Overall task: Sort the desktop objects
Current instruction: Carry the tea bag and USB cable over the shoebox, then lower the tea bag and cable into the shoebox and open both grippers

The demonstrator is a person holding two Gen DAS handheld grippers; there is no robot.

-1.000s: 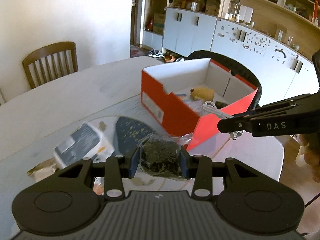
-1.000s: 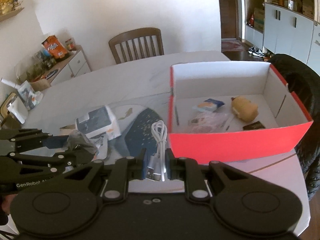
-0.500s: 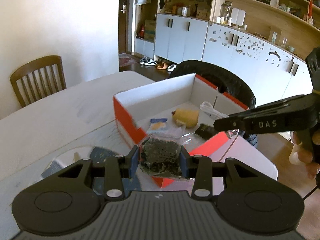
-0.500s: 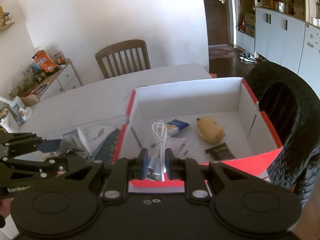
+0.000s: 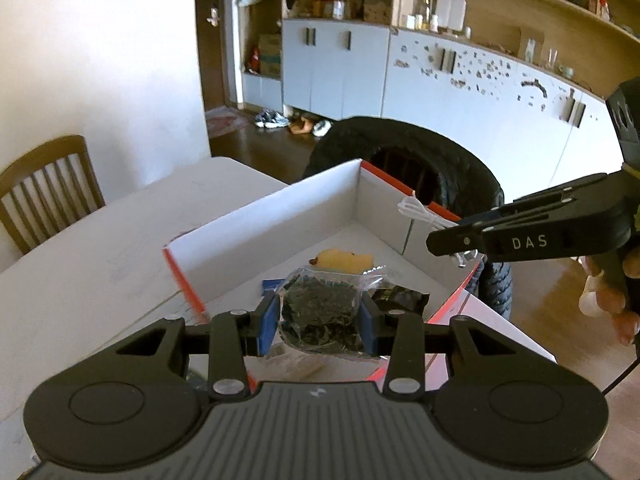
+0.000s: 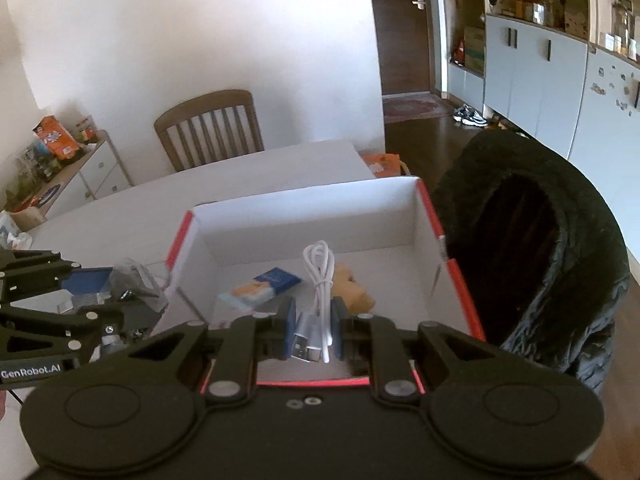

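Desktop objects are being sorted into a red shoebox (image 6: 456, 280) with a white interior, which is sitting on the white table (image 6: 256, 176) near its far corner. We are holding both grippers above the near wall of the box, pointing down into it.

We are observing a dark padded jacket (image 6: 560, 264) draped over a chair just beyond the box on the right, and a wooden chair (image 6: 208, 128) standing at the far side of the table.

Our left gripper (image 5: 319, 320) is clamping a clear plastic bag of dark dried leaves (image 5: 320, 312) between its blue pads; the bag is hanging over the box interior. Our right gripper (image 6: 314, 330) is closed on a coiled white USB cable (image 6: 318, 272), with the silver plug lying between the pads and the loop projecting forward over the box floor. In the left wrist view the same cable (image 5: 424, 212) is showing at the tip of the right gripper, above the box's right wall.

Inside the box we are seeing a yellow plush toy (image 5: 340, 258), a blue snack packet (image 6: 264, 286) and a small dark sachet (image 5: 404, 298), all lying on the floor of the box.
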